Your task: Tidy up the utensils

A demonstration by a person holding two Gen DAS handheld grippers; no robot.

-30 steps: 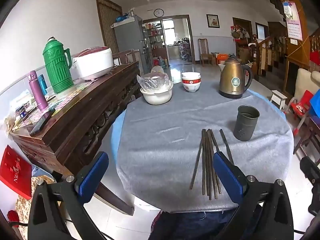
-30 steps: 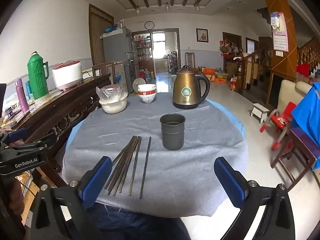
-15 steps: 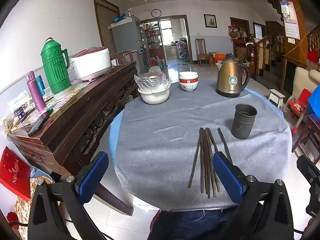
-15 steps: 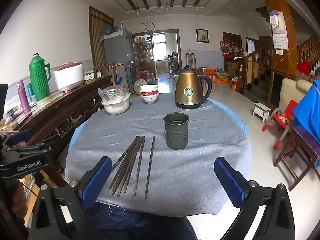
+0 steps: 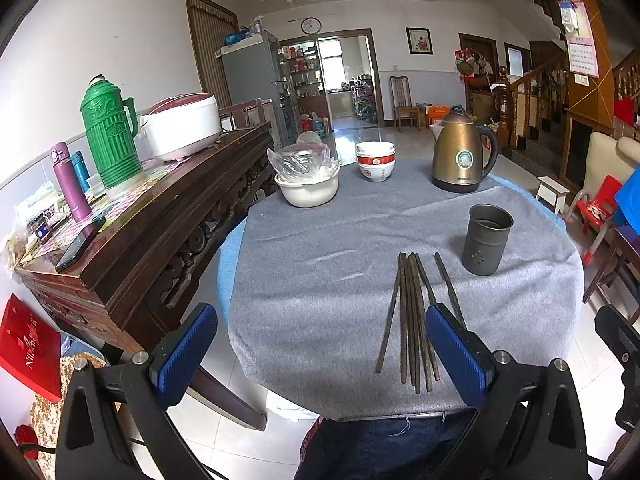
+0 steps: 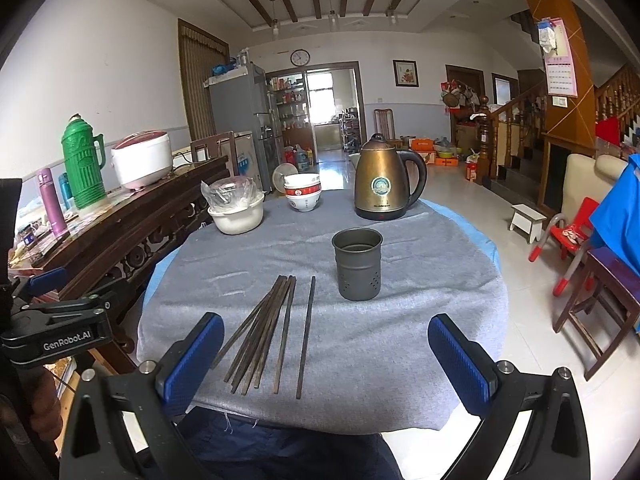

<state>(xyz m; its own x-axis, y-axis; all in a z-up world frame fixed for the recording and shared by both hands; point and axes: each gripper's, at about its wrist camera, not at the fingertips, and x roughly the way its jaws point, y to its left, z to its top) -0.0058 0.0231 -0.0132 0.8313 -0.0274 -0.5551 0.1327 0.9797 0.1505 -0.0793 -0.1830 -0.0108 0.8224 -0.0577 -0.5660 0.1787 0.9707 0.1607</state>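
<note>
Several dark chopsticks (image 6: 272, 332) lie loose on the grey cloth of the round table (image 6: 420, 320), near its front edge; they also show in the left wrist view (image 5: 414, 320). A grey metal holder cup (image 6: 357, 264) stands upright just behind and right of them, seen too in the left wrist view (image 5: 486, 245). My left gripper (image 5: 320, 350) is open and empty, above the table's front left edge. My right gripper (image 6: 326, 354) is open and empty, above the front edge, with the chopstick ends between its fingers.
A brass kettle (image 6: 384, 178), stacked bowls (image 6: 303, 192) and a covered white bowl (image 6: 236, 210) stand at the table's back. A dark wooden sideboard (image 5: 152, 216) with a green thermos (image 5: 110, 136) and a rice cooker (image 5: 180, 126) runs along the left. Chairs stand at the right.
Both grippers have drifted slightly nearer the table, so the chopsticks and cup look a little larger. Both stay open and empty.
</note>
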